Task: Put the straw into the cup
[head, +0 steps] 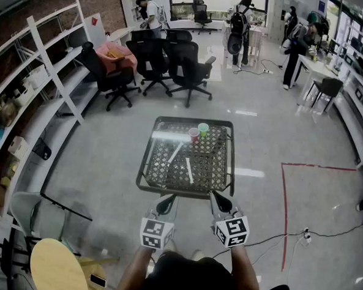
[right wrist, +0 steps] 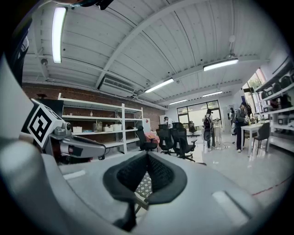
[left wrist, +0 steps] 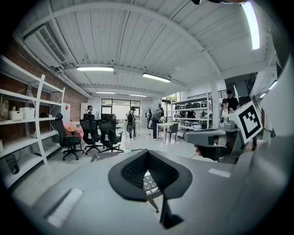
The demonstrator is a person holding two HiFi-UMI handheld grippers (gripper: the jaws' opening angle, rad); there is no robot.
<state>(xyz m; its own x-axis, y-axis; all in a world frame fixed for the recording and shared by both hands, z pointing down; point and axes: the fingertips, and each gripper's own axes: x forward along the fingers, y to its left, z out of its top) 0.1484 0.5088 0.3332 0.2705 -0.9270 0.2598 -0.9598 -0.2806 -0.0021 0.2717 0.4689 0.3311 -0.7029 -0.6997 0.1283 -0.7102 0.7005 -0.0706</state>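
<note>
Two straws (head: 176, 152) lay on the table (head: 141, 172), nearer me than the red cup (head: 194, 135) and green cup (head: 203, 128). Both the left gripper (head: 165, 204) and right gripper (head: 222, 203) hung at its near edge, closed on nothing. I'd have opened the right first, then pinched the nearer straw (head: 190, 170) mid-length.

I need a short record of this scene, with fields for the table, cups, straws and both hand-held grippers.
table: black mesh table, before the person
cups: red cup and green cup, upright, side by side at far side
straws: left straw, right straw, flat on mesh, outside cups
left hand-held gripper: shut, empty, by near edge
right hand-held gripper: shut, empty, by near edge
</note>
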